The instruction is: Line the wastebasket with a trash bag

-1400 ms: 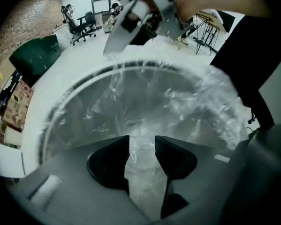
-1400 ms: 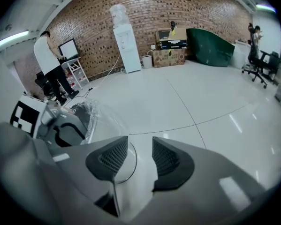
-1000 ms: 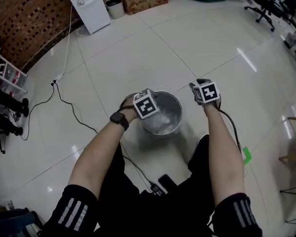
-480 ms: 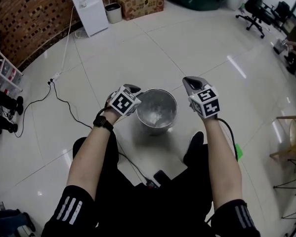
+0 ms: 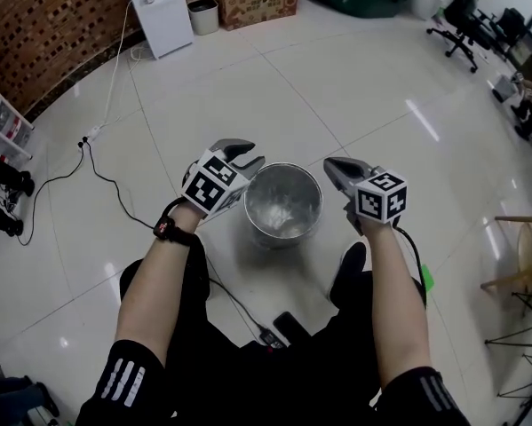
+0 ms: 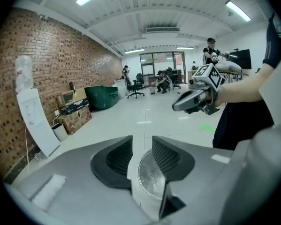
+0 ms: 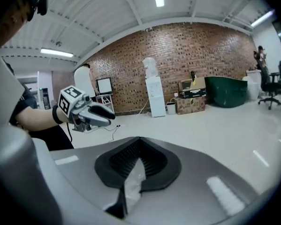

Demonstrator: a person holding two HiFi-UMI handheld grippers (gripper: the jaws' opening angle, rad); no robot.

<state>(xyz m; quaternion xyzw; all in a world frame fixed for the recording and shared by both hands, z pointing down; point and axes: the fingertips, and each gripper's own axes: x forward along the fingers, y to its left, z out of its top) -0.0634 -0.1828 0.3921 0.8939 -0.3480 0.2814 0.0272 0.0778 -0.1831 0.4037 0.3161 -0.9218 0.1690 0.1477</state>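
Right tool (image 5: 330, 164) is pinching the flimsy-looking clear plastic trash bag (image 7: 133, 186), best held at its mouth edge, right of the round steel wastebasket (image 5: 274, 236) on the floor; left tool (image 5: 246, 153), jaws just opening, is holding nothing.

The left forearm (image 5: 163, 278) and right forearm (image 5: 392, 295) reach forward side by side. The left tongs (image 5: 248, 154) stand apart, just opening, gripping nothing; the right tongs (image 5: 332, 164) are pressed together on a scrap of trash bag (image 7: 133, 181)
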